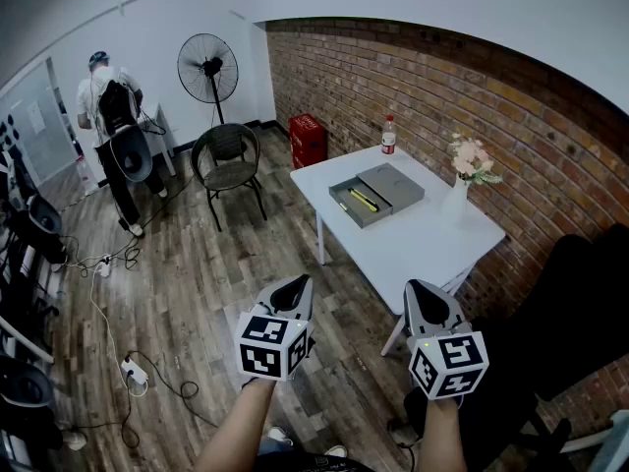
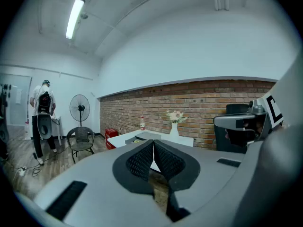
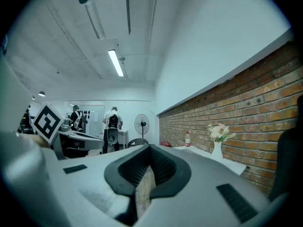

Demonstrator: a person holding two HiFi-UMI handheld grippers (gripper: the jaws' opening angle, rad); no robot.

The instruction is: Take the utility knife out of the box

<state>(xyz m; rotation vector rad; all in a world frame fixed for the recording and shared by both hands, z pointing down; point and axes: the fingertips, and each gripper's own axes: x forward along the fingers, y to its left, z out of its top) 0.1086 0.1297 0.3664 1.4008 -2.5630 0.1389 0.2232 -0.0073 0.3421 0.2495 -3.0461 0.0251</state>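
Observation:
An open grey box lies on the white table, its lid set beside the tray. In the tray lies the yellow utility knife. Both grippers hover over the wooden floor, well short of the table. My left gripper is shut and holds nothing; in the left gripper view its pads meet, and the box shows small and far beyond them. My right gripper is also shut and holds nothing, its tip pointing level along the brick wall.
On the table stand a bottle and a vase of flowers. A black chair, a standing fan and a red crate are by the far wall. A person stands at back left. Cables run across the floor.

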